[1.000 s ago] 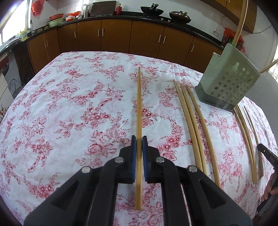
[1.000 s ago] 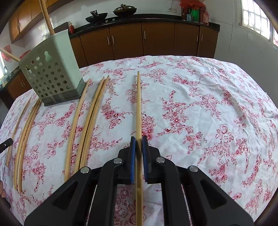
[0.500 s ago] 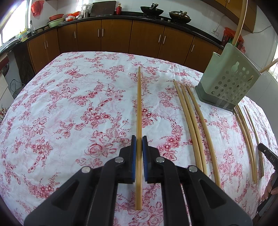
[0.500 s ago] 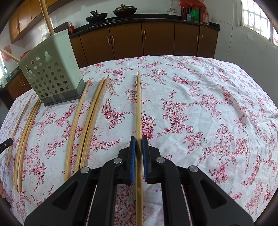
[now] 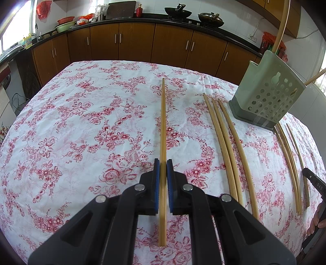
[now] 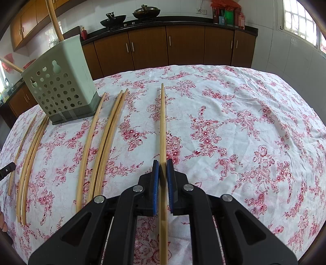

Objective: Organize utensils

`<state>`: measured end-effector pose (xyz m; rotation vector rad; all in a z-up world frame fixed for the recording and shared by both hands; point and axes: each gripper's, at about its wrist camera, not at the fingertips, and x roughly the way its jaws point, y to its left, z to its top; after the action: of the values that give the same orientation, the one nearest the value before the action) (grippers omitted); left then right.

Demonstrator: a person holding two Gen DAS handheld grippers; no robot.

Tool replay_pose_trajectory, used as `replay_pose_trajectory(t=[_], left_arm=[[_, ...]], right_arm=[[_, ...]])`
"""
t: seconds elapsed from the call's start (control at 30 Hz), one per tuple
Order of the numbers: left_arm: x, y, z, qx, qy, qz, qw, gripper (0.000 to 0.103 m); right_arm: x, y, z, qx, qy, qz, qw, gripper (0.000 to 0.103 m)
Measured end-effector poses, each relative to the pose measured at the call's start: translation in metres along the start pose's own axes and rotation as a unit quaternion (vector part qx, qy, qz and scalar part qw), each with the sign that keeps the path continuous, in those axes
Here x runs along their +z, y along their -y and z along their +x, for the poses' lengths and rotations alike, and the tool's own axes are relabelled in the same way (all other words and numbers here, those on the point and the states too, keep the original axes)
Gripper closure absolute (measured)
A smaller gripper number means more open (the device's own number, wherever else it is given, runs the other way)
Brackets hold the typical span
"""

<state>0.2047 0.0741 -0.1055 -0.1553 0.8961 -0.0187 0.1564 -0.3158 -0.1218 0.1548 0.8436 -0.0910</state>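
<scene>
My left gripper (image 5: 162, 163) is shut on a long bamboo chopstick (image 5: 163, 122) that points straight ahead over the floral tablecloth. My right gripper (image 6: 162, 164) is shut on another bamboo chopstick (image 6: 162, 122), also pointing ahead. A pale green perforated utensil holder (image 5: 269, 95) stands at the right of the left wrist view and at the left of the right wrist view (image 6: 61, 85), with chopsticks standing in it. Loose chopsticks lie on the cloth beside the holder (image 5: 228, 146) (image 6: 101, 142), and more lie beyond it (image 5: 289, 161) (image 6: 30, 159).
The table carries a white cloth with red flowers (image 5: 81, 132). Brown kitchen cabinets (image 5: 142, 40) and a dark counter with woks (image 6: 142, 11) run along the back. The other gripper's tip shows at the frame edge (image 5: 314, 181).
</scene>
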Motion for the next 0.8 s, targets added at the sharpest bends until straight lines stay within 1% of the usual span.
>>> replay_pose_trajectory(t=[0.4,0.53,0.7,0.77,0.8], left_arm=[[0.0,0.0,0.0,0.002,0.0,0.002,1.0,0.093],[-0.005,0.007,-0.003,0.02,-0.001,0.029,0.9994,0.093],[-0.01,0.006,-0.007,0.017,-0.003,0.039,0.9991,0.094],[-0.008,0.008,-0.009,0.024,-0.008,0.049,0.9985,0.095],[-0.005,0.009,-0.014,0.02,-0.003,0.049,0.9986,0.095]], right_arm=[[0.0,0.0,0.0,0.002,0.0,0.002,1.0,0.093],[-0.002,0.0,-0.002,0.001,-0.002,0.0,1.0,0.093],[-0.006,0.002,-0.006,0.009,-0.005,0.009,1.0,0.095],[-0.001,0.005,-0.009,0.015,-0.008,0.023,1.0,0.095],[0.001,0.008,-0.013,0.016,-0.003,0.025,1.0,0.095]])
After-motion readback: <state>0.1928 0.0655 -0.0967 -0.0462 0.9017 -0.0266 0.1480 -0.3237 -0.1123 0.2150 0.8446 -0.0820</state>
